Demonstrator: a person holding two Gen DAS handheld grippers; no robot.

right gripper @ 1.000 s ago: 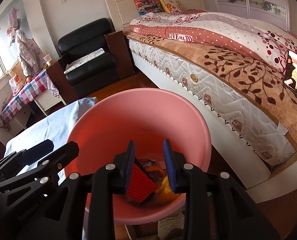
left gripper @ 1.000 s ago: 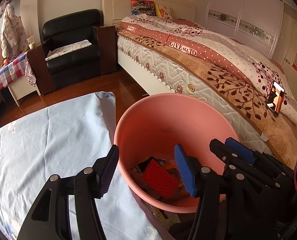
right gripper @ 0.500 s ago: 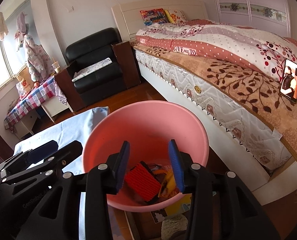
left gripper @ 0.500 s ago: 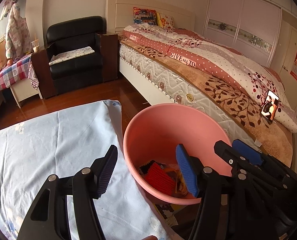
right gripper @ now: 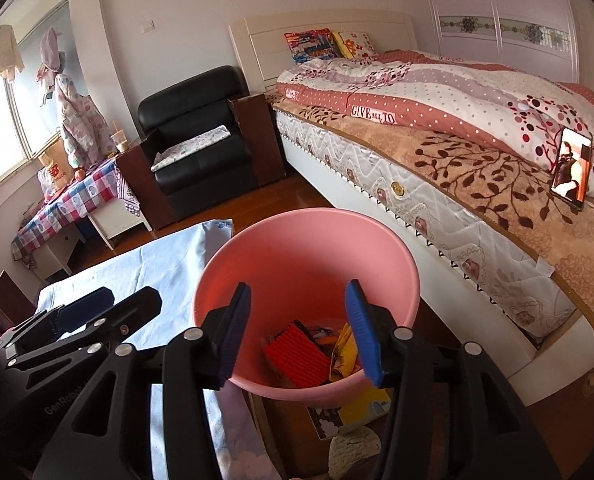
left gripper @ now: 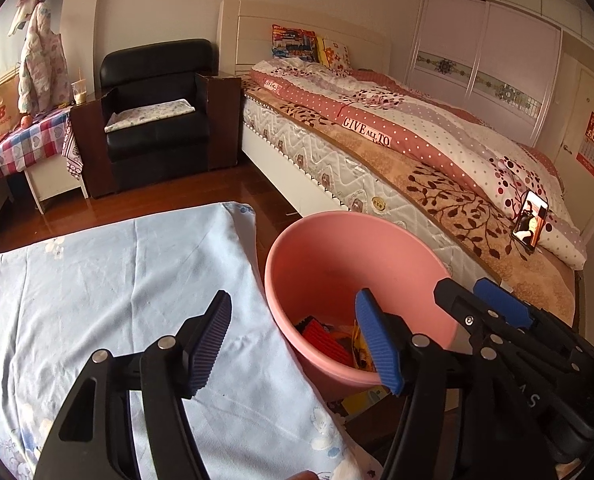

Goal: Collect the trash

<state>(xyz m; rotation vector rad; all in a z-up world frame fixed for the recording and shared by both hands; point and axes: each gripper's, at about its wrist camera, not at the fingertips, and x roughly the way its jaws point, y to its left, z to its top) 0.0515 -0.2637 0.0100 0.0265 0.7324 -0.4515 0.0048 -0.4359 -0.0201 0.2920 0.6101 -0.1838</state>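
A pink plastic bin [left gripper: 337,264] [right gripper: 305,248] stands beside a table draped in a light blue cloth [left gripper: 109,288] [right gripper: 165,264]. Inside lie a red ribbed packet [right gripper: 297,354] [left gripper: 327,338], a yellow wrapper [right gripper: 343,354] and other scraps. My left gripper [left gripper: 297,344] is open and empty, above the cloth's edge and the bin's near rim. My right gripper [right gripper: 301,332] is open and empty, above the bin's mouth. Each gripper shows in the other's view, the right one [left gripper: 497,320] and the left one [right gripper: 81,316].
A bed [left gripper: 417,160] with a patterned quilt runs along the right, a phone [left gripper: 531,224] propped on it. A black armchair [left gripper: 157,112] and a side table with a checked cloth [left gripper: 21,144] stand at the back. Papers [right gripper: 353,408] lie on the floor under the bin.
Both grippers have risen and drawn back from the bin. My right gripper has opened wider; the red packet now lies in the bin.
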